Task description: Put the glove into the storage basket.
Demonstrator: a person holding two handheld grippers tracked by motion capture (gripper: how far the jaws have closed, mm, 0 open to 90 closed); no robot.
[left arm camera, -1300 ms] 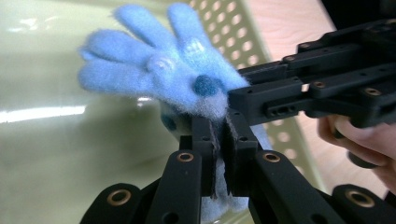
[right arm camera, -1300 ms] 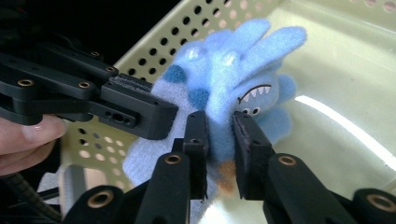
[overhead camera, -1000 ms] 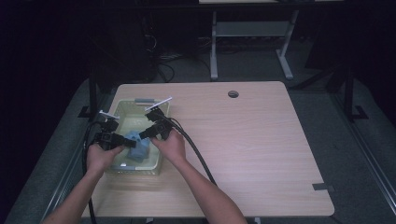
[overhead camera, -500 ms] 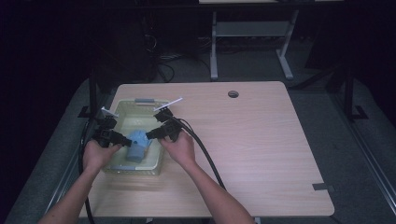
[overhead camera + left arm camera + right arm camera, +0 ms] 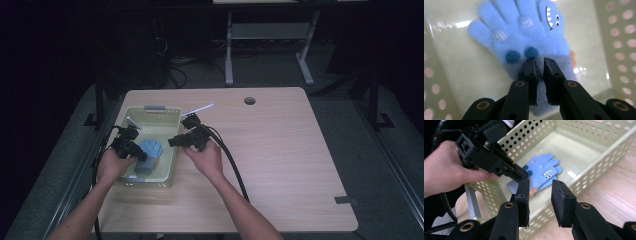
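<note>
Dark room, just a light wood table (image 5: 280, 165) lit up, with some desk legs and cables in the shadows behind it. On the table's left side sits a pale yellow perforated basket (image 5: 172, 150), and a blue knit glove (image 5: 149, 152) lies flat on its floor, fingers pointing toward the far end. It's got a little shark face on it, kinda cute.

Starting on the left: the left gripper (image 5: 539, 61) is dipped down inside the basket, and its jaws sit right over the cuff end of the glove (image 5: 524, 37), just below the two dark blue dots. The jaws are nearly closed, only a thin slit between them. I honestly can't tell if there's a pinch of fabric in there or if they're just resting on the knit. My guess is going for the cuff makes sense, since it's the thickest bit to grab on something lying flat.

Over to the right: the right gripper (image 5: 541, 185) hangs above the basket's near wall (image 5: 584, 176), outside it, jaws parted wide with nothing between them. From there the glove (image 5: 543, 172) is down and ahead of it, near but not touching. Looks to me like it's waiting as the second hand, ready to take the glove's other end once it's up.
</note>
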